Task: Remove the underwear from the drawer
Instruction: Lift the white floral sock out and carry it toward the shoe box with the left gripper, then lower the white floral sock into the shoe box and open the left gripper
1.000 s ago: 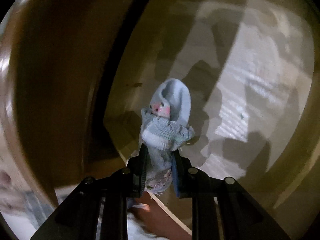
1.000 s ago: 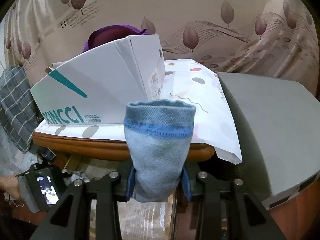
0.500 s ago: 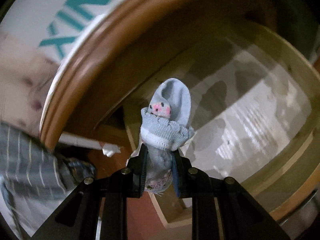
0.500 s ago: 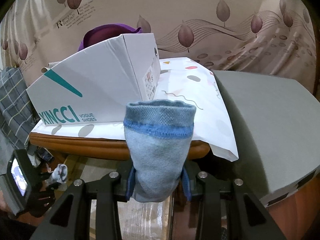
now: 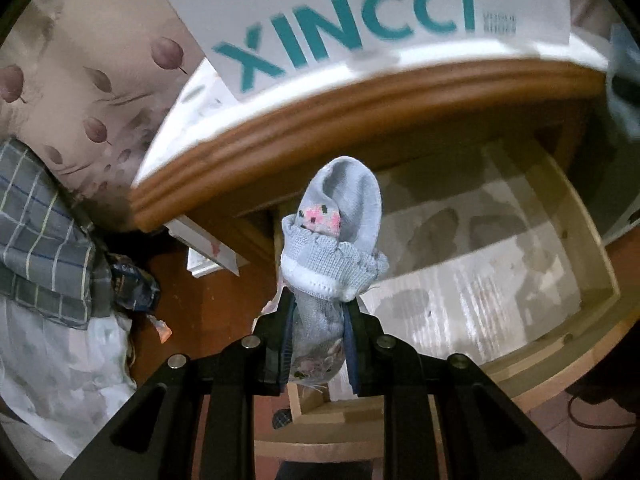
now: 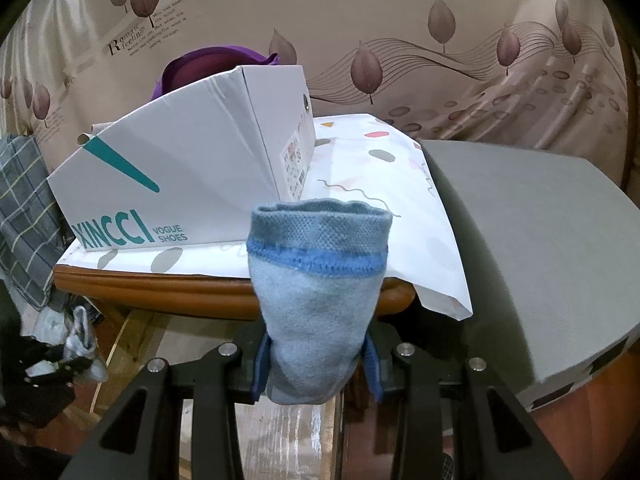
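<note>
My left gripper (image 5: 318,312) is shut on a small pale grey sock (image 5: 336,236) with a pink patch and a white frilled cuff, held up above the open wooden drawer (image 5: 592,256). The drawer's paper-lined bottom shows no clothing. My right gripper (image 6: 316,354) is shut on a rolled light blue sock (image 6: 316,284) with a darker blue band, held upright in front of the table edge (image 6: 160,288). In the right wrist view the left gripper (image 6: 76,340) with its grey sock appears at the lower left, over the drawer.
A white XINCCI shoe box (image 6: 180,184) stands on the cloth-covered wooden table (image 5: 360,120), with a purple item (image 6: 212,64) behind it. A grey pad (image 6: 540,248) lies to the right. Checked fabric (image 5: 44,232) hangs at the left, before a leaf-patterned curtain (image 6: 440,40).
The left gripper has risen out of the drawer with the grey sock and rolled, so the table edge and shoe box now fill its upper view. The right gripper has kept still.
</note>
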Demonstrator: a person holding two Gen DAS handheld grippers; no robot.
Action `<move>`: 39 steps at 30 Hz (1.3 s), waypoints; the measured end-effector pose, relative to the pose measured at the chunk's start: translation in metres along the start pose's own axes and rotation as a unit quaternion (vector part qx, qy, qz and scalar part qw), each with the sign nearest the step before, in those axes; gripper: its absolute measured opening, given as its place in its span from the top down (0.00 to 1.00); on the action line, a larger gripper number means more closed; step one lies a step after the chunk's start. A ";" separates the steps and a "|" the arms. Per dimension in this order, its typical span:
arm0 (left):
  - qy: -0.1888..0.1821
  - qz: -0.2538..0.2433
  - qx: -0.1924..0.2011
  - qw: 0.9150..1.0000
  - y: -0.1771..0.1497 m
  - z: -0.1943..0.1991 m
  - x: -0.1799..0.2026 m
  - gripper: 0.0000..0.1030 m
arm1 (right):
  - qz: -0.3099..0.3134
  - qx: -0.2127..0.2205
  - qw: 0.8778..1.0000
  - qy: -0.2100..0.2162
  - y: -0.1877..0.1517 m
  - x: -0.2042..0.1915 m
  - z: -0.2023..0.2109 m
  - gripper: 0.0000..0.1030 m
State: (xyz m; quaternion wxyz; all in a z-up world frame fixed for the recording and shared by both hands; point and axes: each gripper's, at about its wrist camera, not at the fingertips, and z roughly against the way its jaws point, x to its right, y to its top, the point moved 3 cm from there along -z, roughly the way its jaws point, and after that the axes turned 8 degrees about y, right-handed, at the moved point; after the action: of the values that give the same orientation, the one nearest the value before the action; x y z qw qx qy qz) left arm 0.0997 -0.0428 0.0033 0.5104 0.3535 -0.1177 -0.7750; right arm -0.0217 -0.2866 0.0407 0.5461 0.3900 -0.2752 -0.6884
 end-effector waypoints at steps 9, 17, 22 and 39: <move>-0.002 0.041 0.021 0.999 0.010 0.047 -0.037 0.81 | -0.004 -0.001 1.000 0.002 0.000 0.001 0.001 0.63; -0.007 0.066 0.036 0.997 0.023 0.093 -0.077 0.81 | -0.006 -0.001 1.000 0.002 0.000 0.002 0.000 0.63; 0.006 0.066 0.068 0.995 0.045 0.128 -0.096 0.81 | -0.006 -0.001 1.000 0.002 0.000 0.002 -0.001 0.63; -0.007 0.068 0.104 0.992 0.180 0.155 -0.113 0.81 | -0.011 -0.003 1.000 0.006 0.000 0.004 -0.002 0.63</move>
State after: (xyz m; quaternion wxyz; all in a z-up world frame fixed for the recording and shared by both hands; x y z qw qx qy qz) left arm 0.1490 -0.0528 0.2611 0.5218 0.3901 -0.2249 -0.7245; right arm -0.0208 -0.2906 0.0387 0.5410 0.3951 -0.2654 -0.6934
